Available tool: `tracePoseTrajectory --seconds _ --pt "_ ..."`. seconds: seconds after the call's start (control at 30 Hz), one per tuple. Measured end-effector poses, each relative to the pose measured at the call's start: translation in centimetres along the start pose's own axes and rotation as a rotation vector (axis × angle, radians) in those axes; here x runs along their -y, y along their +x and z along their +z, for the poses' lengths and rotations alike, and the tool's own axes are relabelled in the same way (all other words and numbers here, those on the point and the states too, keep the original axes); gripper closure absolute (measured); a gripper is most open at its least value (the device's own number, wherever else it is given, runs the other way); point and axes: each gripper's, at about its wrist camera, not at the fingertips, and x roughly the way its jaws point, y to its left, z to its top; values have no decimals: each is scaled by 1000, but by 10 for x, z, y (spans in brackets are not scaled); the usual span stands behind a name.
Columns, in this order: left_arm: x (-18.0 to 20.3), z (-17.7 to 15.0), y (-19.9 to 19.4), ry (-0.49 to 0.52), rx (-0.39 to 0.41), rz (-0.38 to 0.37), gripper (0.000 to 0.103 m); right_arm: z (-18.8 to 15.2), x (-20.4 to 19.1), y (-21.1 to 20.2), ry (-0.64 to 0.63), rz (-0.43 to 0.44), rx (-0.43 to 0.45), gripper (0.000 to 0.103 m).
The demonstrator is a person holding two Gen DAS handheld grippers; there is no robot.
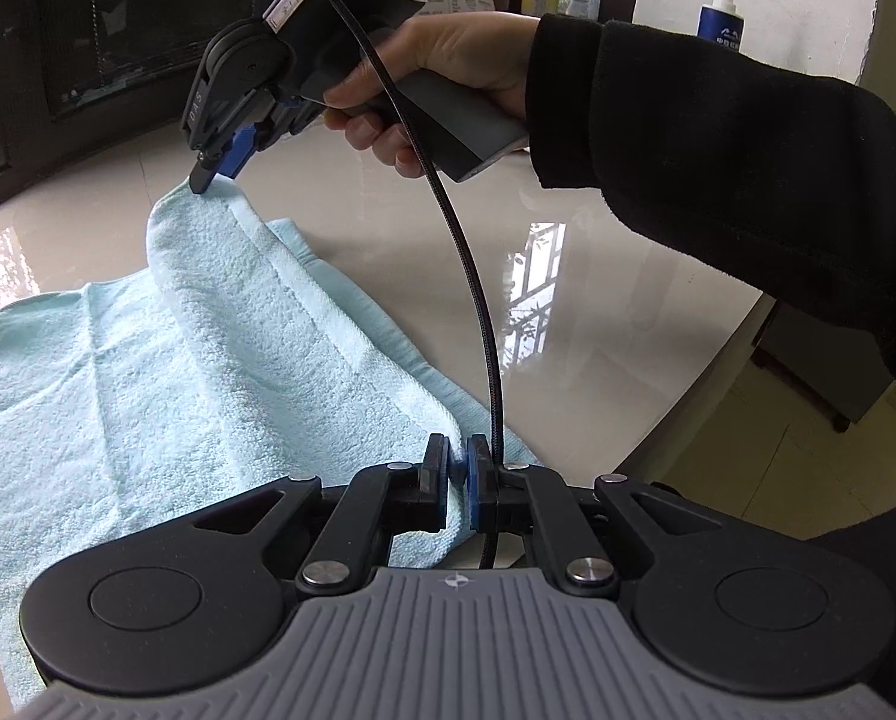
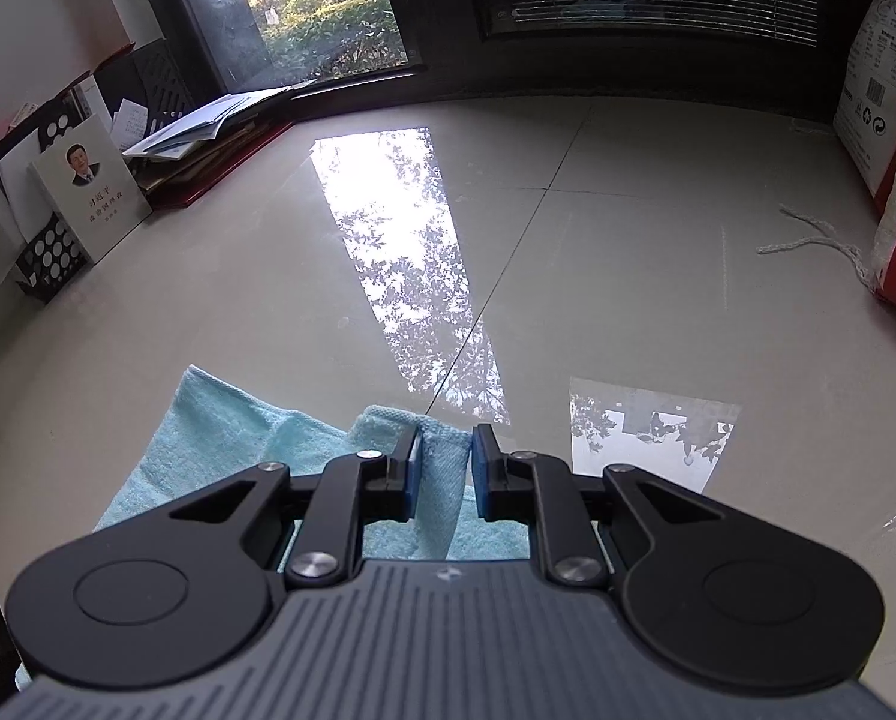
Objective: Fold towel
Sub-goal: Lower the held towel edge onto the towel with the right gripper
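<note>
The left gripper (image 1: 457, 468), a black two-finger tool with blue pads, is closed tight on a pinch of the pale blue terry towel (image 1: 166, 372), a small tuft of cloth showing between its pads. From that pinch the towel's raised edge runs away ahead and to the left of the left gripper as a long fold, up to the right gripper (image 1: 217, 171), which hangs over the far corner and is carried by a hand (image 1: 442, 84) in a black sleeve (image 1: 718, 180). In the right wrist view the right gripper (image 2: 445, 468) is nearly closed on a bunched fold of the same towel (image 2: 220, 450), the cloth pressed between both blue pads. The rest of the towel lies flat to the left of and below both grippers on the glossy cream tabletop (image 1: 598, 312), doubled over itself along the lifted edge. A black braided cable (image 1: 478, 324) arcs from the right gripper's body down just beside the left gripper's right finger. Well ahead of the right gripper stand a stack of papers and books (image 2: 196, 138) to the left and a red and white sack (image 2: 892, 138) to the right. A white bottle with a blue label (image 1: 721, 6) stands far beyond the sleeve.
</note>
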Motion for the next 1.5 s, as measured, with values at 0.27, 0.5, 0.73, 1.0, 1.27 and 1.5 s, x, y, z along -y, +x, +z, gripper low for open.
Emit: tracePoseTrajectory --seconds 0.27,0.5,0.73,1.0,1.27,1.5 --pt "2 7 10 29 -12 23 96 -1 3 -2 -18 4 4 85" --pt "7 8 14 44 -17 25 96 -3 6 -5 -17 7 8 85" --pt "9 7 16 46 -27 19 96 -7 8 -4 -15 2 2 85" --pt "12 7 12 68 -39 16 96 -11 16 -5 -2 -15 1 85" --pt "6 8 8 62 -42 6 95 -17 30 -6 34 -35 6 85" --pt "3 11 3 62 -47 -5 95 -26 38 7 48 -63 -35 84"
